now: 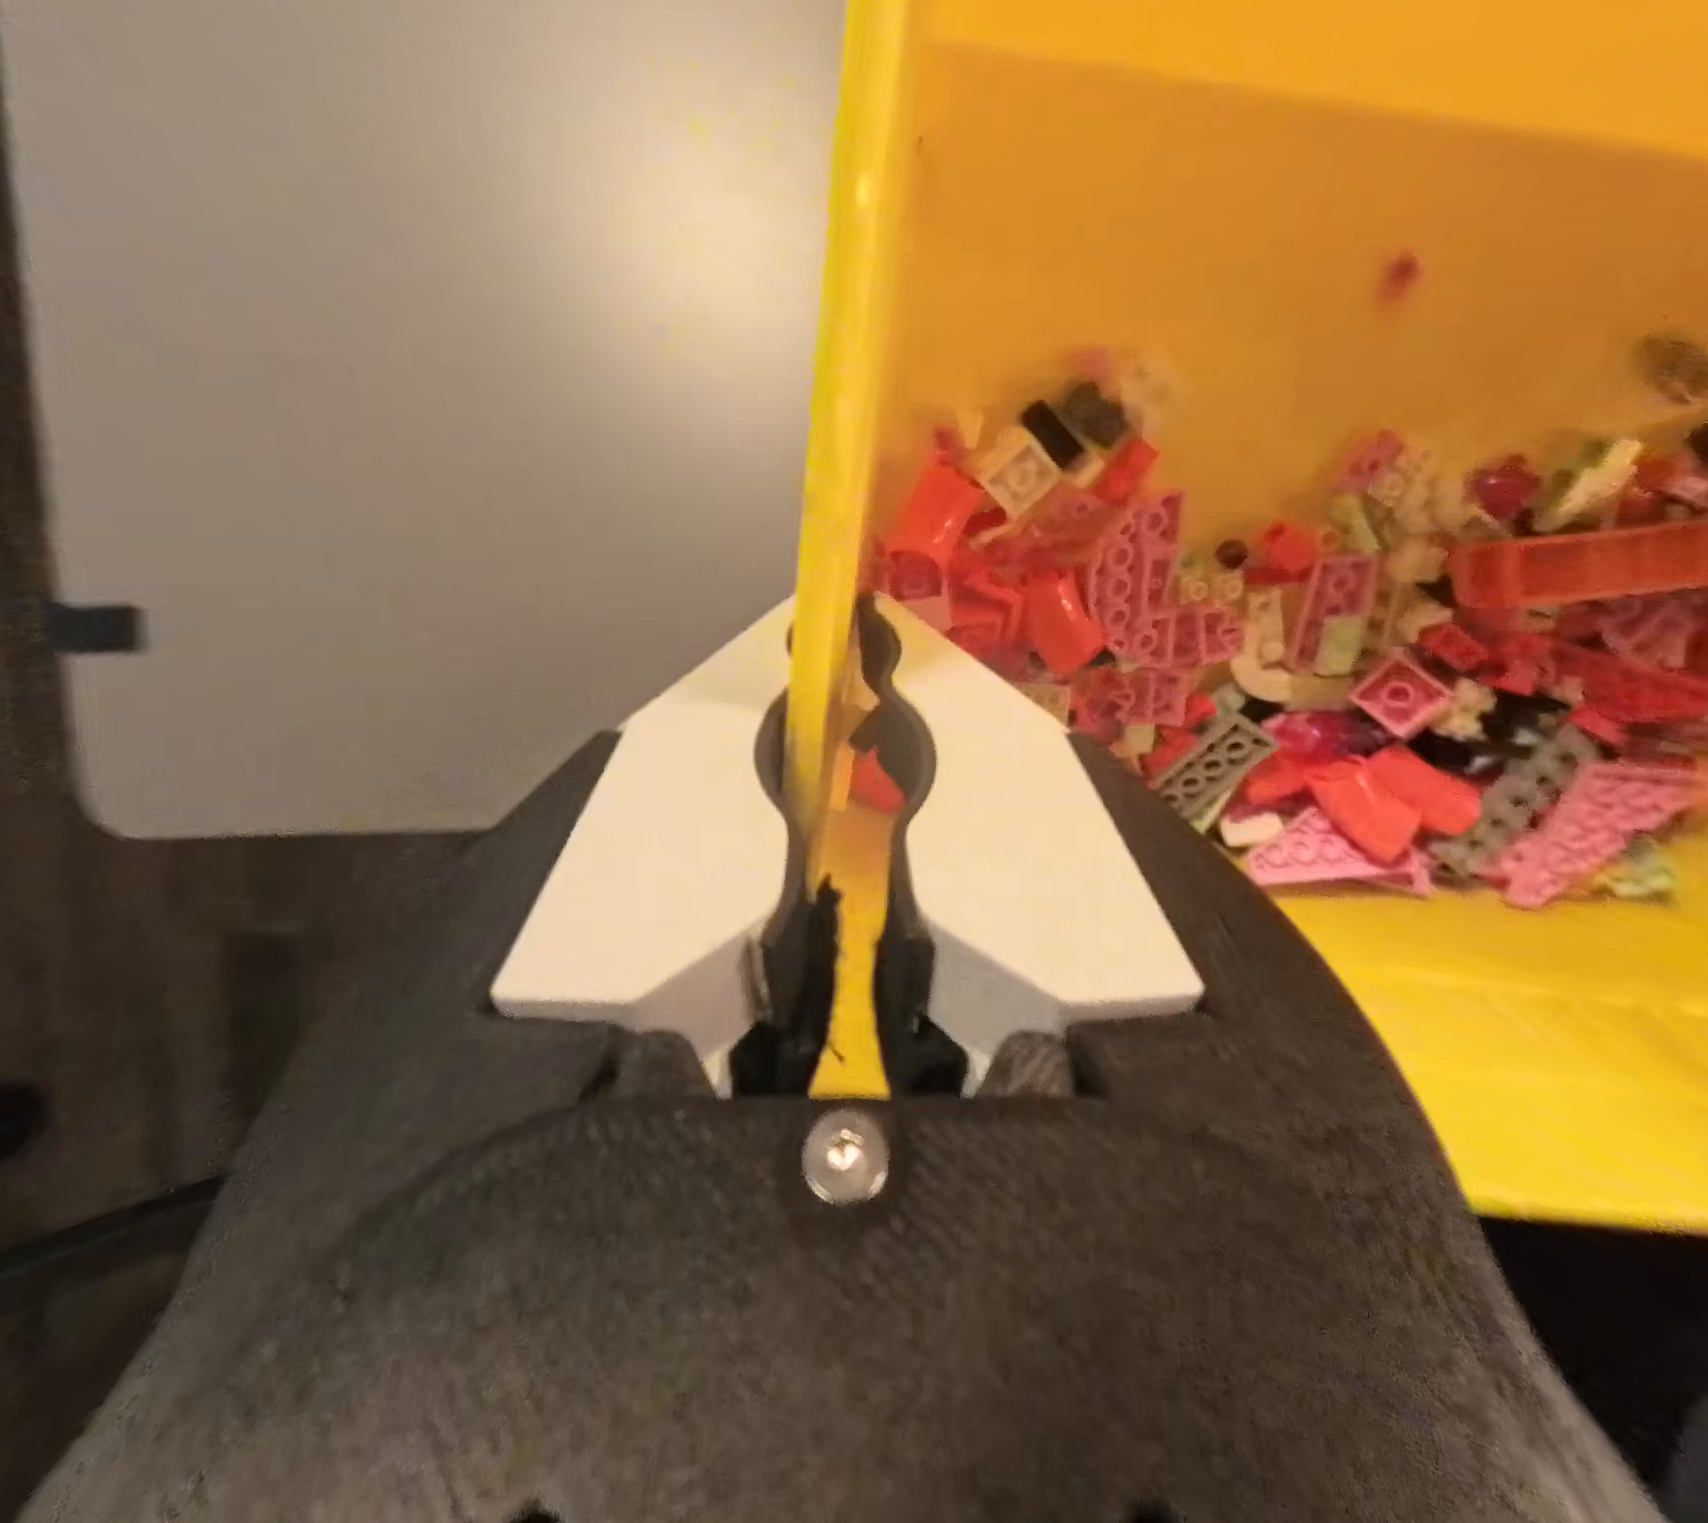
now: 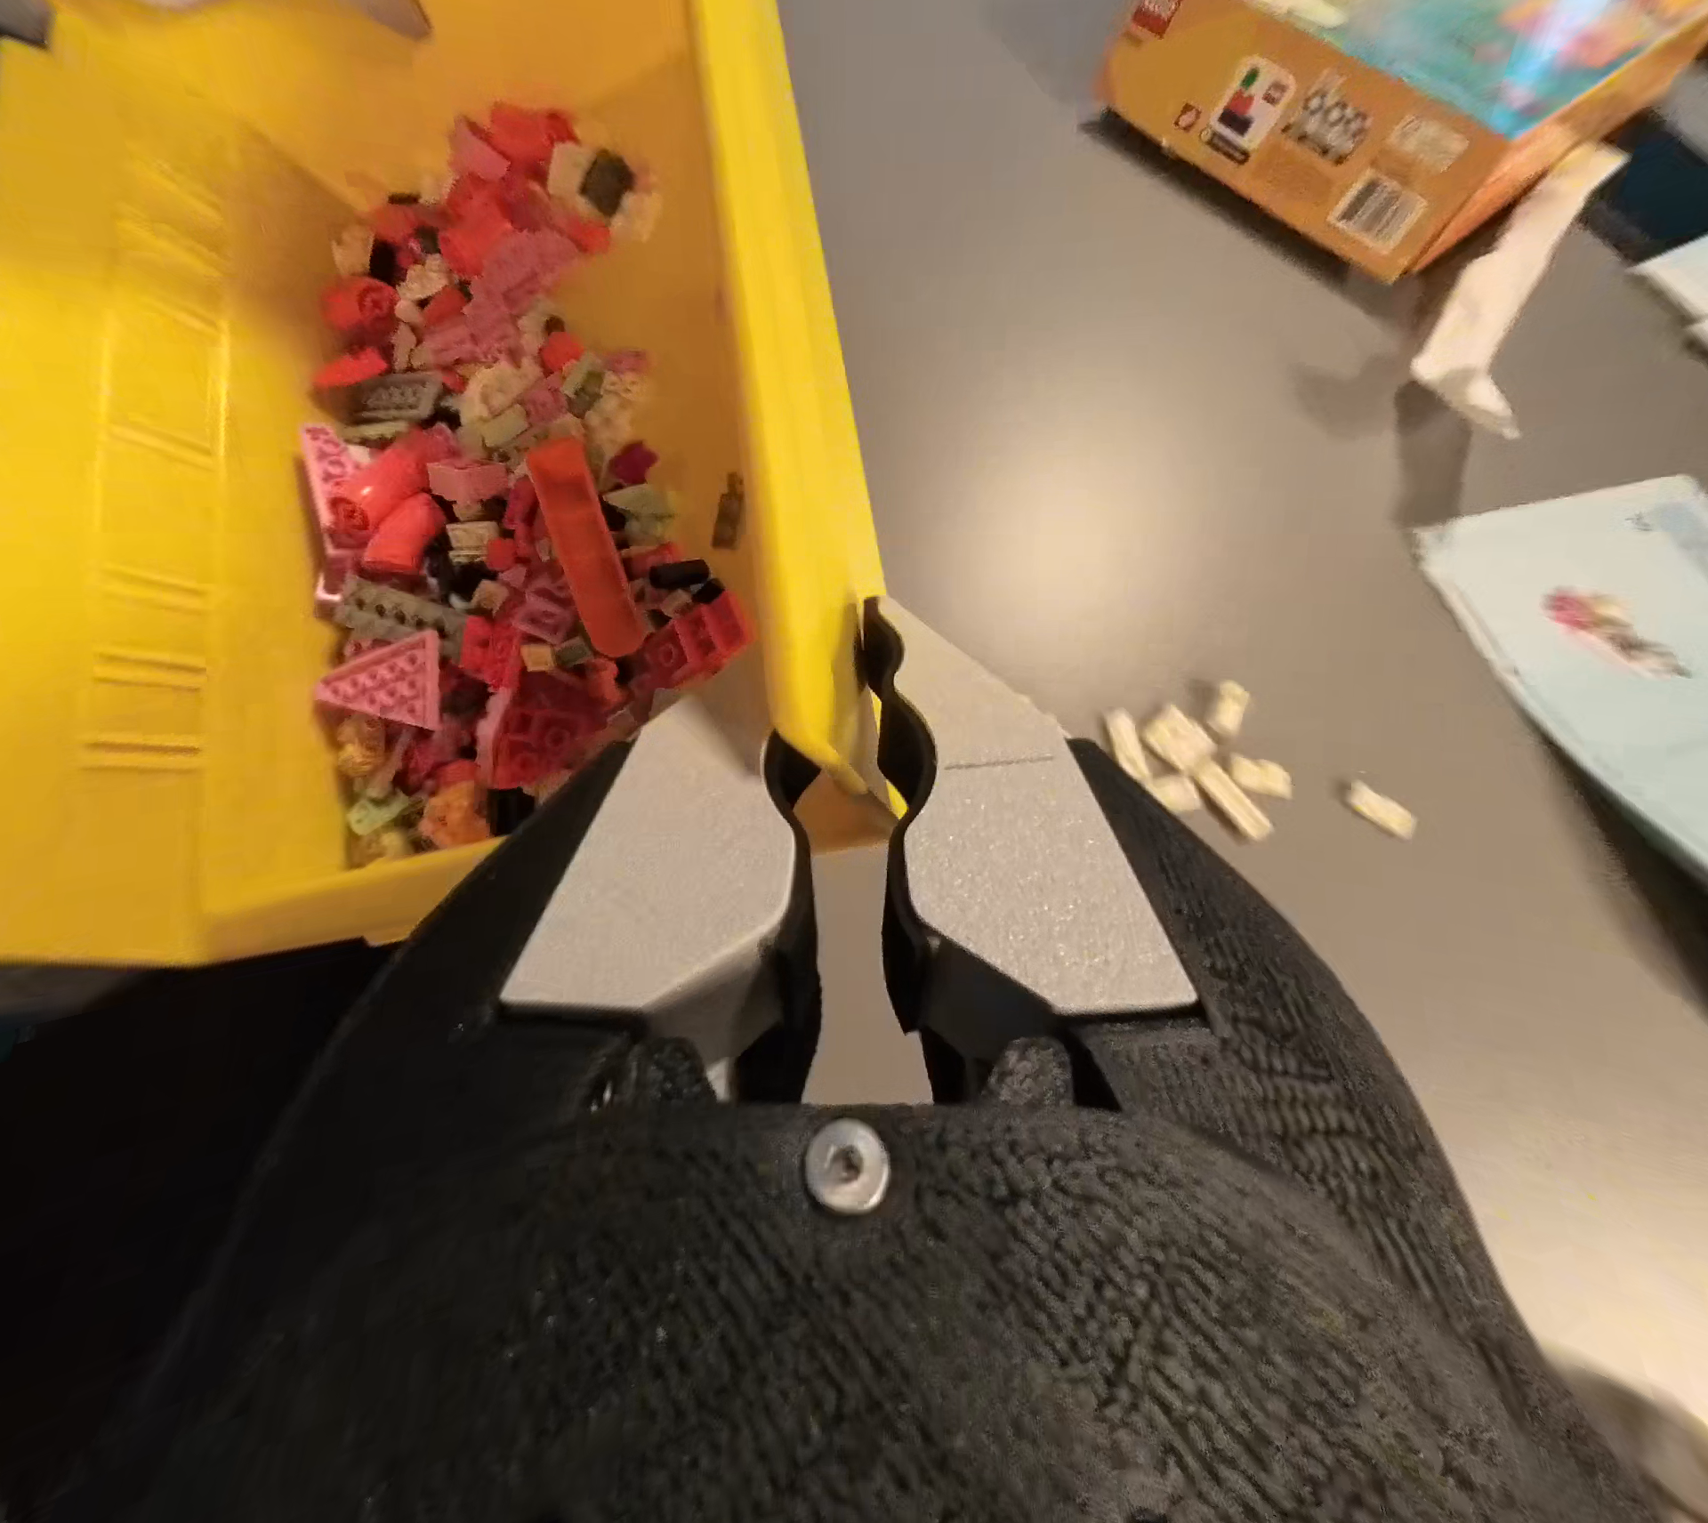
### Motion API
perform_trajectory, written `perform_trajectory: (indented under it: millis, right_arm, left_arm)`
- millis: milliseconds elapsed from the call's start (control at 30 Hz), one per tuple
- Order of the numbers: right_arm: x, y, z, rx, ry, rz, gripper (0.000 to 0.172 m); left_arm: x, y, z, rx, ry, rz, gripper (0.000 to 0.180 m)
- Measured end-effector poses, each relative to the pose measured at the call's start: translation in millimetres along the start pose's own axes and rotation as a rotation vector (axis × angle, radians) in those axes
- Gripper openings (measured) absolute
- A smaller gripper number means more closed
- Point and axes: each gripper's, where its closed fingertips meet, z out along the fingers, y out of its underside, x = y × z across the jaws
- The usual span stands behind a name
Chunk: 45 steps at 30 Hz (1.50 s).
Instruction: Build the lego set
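Grey table (image 2: 1063, 388) bearing a yellow plastic bin (image 2: 573, 0) of toy bricks (image 2: 518, 480) – mostly red and pink. Left gripper (image 1: 836, 647) and right gripper (image 2: 860, 702) each clamp a bin wall. Cream bricks (image 2: 1201, 758) lie loose at right.

1. The left gripper (image 1: 836, 647) is clamped on the side wall of a yellow bin (image 1: 873, 277), one finger on each face.
2. Red, pink and grey toy bricks (image 1: 1294, 665) lie heaped inside, against that wall.
3. A grey table (image 1: 370, 277) lies beyond.
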Motion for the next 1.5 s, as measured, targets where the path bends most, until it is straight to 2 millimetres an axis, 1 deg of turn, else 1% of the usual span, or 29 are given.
perform_trajectory:
  millis: [67,133,167,233,267,333,400,467,500,533,567,600,633,667,700,767,833,900,933,1000,1067,1100,1133,1200,1233,1267,1367,1467,1500]
  right_arm:
    - [2.9,-9.2,43.3,-0.022,0.002,0.119,0.003]
    - [3.1,-10.0,80.4,-0.062,-0.015,0.234,0.003]
    - [2.4,-9.4,94.3,-0.075,-0.011,0.269,0.004]
    - [-4.9,-13.1,113.1,-0.058,-0.012,0.301,0.005]
    - [-12.8,-19.9,119.3,-0.02,-0.035,0.307,0.012]
    - [-30.7,-33.9,130.0,0.033,-0.08,0.3,0.038]
    - [-47.0,-41.3,140.1,0.03,-0.103,0.253,0.055]
    - [-52.6,-50.2,140.8,0.06,-0.08,0.206,0.079]
    - [-52.9,-55.1,134.8,0.088,-0.07,0.184,0.09]
    - [-51.5,-60.9,123.3,0.13,-0.063,0.158,0.095]
    - [-48.5,-67.9,105.9,0.19,-0.058,0.128,0.098]
    - [-45.2,-75.0,82.8,0.261,-0.061,0.097,0.099]
    - [-42.1,-80.2,55.1,0.327,-0.075,0.072,0.098]
    - [-39.6,-84.7,24.7,0.39,-0.104,0.05,0.096]
    - [-33.8,-88.7,-6.8,0.453,-0.12,0.027,0.092]
    - [-1.3,-89.4,-62.2,0.535,-0.039,-0.045,0.083]
    - [49.1,-75.8,-103.7,0.544,0.121,-0.116,0.076]
    - [102.9,-49.5,-132.9,0.522,0.267,-0.133,0.069]
    - [126.7,-33.0,-142.1,0.504,0.316,-0.125,0.065]
    - [169.3,2.9,-151.8,0.458,0.403,-0.105,0.061]
    - [208.1,43.5,-154.7,0.367,0.504,-0.083,0.057]
    - [220.6,62.9,-154.8,0.324,0.533,-0.071,0.057]
    - [227.9,80.4,-154.0,0.297,0.543,-0.048,0.055]
    - [225.7,110.5,-142.6,0.217,0.446,0.029,0.049]
    - [222.2,124.6,-134.9,0.142,0.379,0.059,0.05]
    - [222.4,135.5,-130.6,0.083,0.351,0.065,0.056]
    - [217.8,148.9,-126.2,0.009,0.301,0.025,0.06]
    - [213.7,148.2,-127.6,-0.002,0.289,0.001,0.063]
    - [212.6,146.3,-129.6,0.0,0.29,-0.016,0.065]
  left_arm:
    - [-44.1,-18.5,21.3,-0.105,-0.035,0.07,0.007]
    - [-79.0,-27.5,44.1,-0.225,-0.058,0.121,0.011]
    - [-92.0,-30.5,54.8,-0.279,-0.062,0.154,0.013]
    - [-111.6,-36.2,72.5,-0.373,-0.065,0.201,0.016]
    - [-120.9,-40.6,80.8,-0.404,-0.079,0.223,0.018]
    - [-143.5,-53.0,99.1,-0.44,-0.15,0.243,0.029]
    - [-158.9,-69.6,119.7,-0.415,-0.216,0.236,0.033]
    - [-167.6,-84.7,135.6,-0.367,-0.279,0.236,0.038]
    - [-172.2,-94.0,137.8,-0.331,-0.332,0.248,0.043]
    - [-177.3,-104.1,134.7,-0.288,-0.4,0.268,0.048]
    - [-182.3,-115.6,125.9,-0.233,-0.478,0.286,0.057]
    - [-185.1,-127.8,111.6,-0.161,-0.549,0.292,0.065]
    - [-183.4,-139.3,93.2,-0.069,-0.597,0.278,0.067]
    - [-173.6,-148.5,73.8,0.028,-0.6,0.242,0.055]
    - [-153.7,-156.5,55.1,0.119,-0.558,0.238,0.051]
    - [-97.2,-172.6,11.1,0.32,-0.483,0.305,0.046]
    - [-20.6,-175.0,-24.9,0.483,-0.318,0.327,0.052]
    - [63.2,-166.1,-48.1,0.607,-0.115,0.339,0.06]
    - [105.1,-157.9,-52.5,0.647,-0.011,0.348,0.062]
    - [182.8,-137.7,-47.2,0.688,0.163,0.394,0.067]
    - [244.8,-119.3,-28.2,0.693,0.288,0.435,0.069]
    - [269.0,-112.8,-17.1,0.694,0.342,0.435,0.07]
    - [287.3,-109.2,-5.8,0.694,0.388,0.406,0.07]
    - [313.8,-108.2,9.7,0.706,0.511,0.297,0.073]
    - [320.4,-111.5,13.7,0.731,0.564,0.234,0.074]
    - [322.6,-116.5,17.0,0.769,0.595,0.181,0.074]
    - [318.8,-130.5,28.6,0.863,0.63,0.056,0.074]
    - [313.8,-134.2,39.5,0.914,0.645,-0.036,0.074]
    - [310.0,-133.5,43.3,0.892,0.631,-0.053,0.08]
